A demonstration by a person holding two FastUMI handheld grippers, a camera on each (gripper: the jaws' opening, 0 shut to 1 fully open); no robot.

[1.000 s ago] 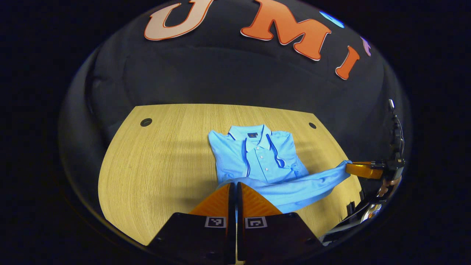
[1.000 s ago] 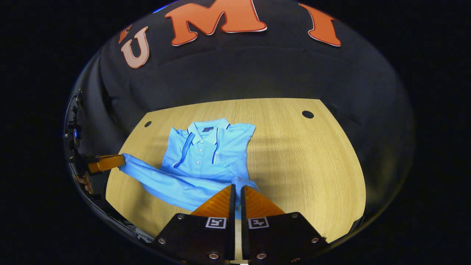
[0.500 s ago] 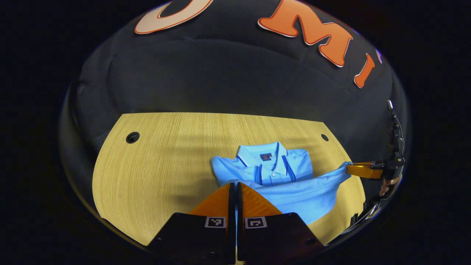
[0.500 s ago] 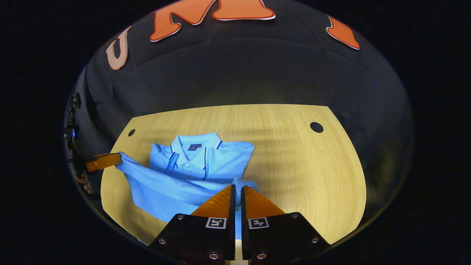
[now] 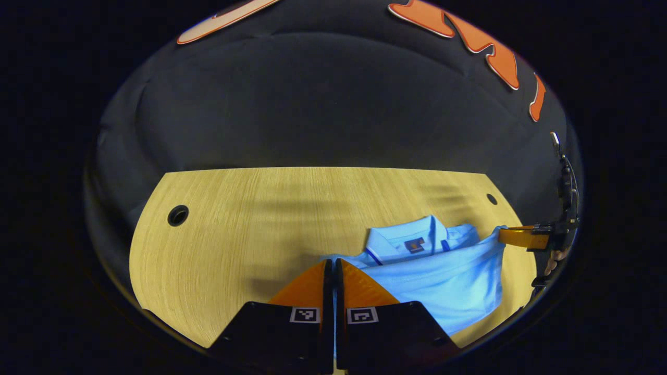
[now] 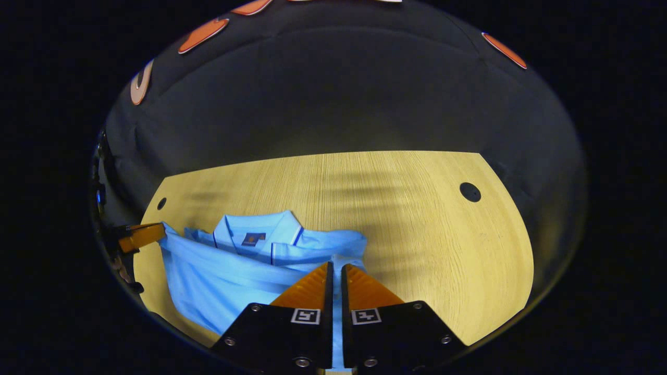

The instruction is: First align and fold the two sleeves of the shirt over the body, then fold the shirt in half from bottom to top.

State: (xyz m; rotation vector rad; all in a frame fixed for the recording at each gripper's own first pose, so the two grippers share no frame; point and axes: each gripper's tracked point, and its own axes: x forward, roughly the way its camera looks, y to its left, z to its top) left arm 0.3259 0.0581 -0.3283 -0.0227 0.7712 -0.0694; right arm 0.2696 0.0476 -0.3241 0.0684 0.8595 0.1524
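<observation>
A light blue polo shirt (image 5: 443, 281) (image 6: 229, 271) lies on the wooden table (image 5: 234, 229), sleeves folded in. Its bottom hem hangs lifted and stretched between both grippers, reaching forward over the body up to the collar (image 5: 406, 242) (image 6: 255, 237). My left gripper (image 5: 334, 263) is shut on one hem corner. My right gripper (image 6: 336, 266) is shut on the other corner. In the left gripper view the right gripper (image 5: 521, 237) shows at the far right with a hand behind it. The left gripper (image 6: 138, 235) shows at the left edge of the right gripper view.
The table (image 6: 417, 224) has a round cable hole near each far corner (image 5: 177, 215) (image 6: 470, 192). Black cloth forms the wall behind it. Bare wood stretches beside the shirt on both sides.
Both grippers have carried the hem up and forward over the shirt body. The buttons and placket are now covered, and only the collar still shows above the lifted cloth.
</observation>
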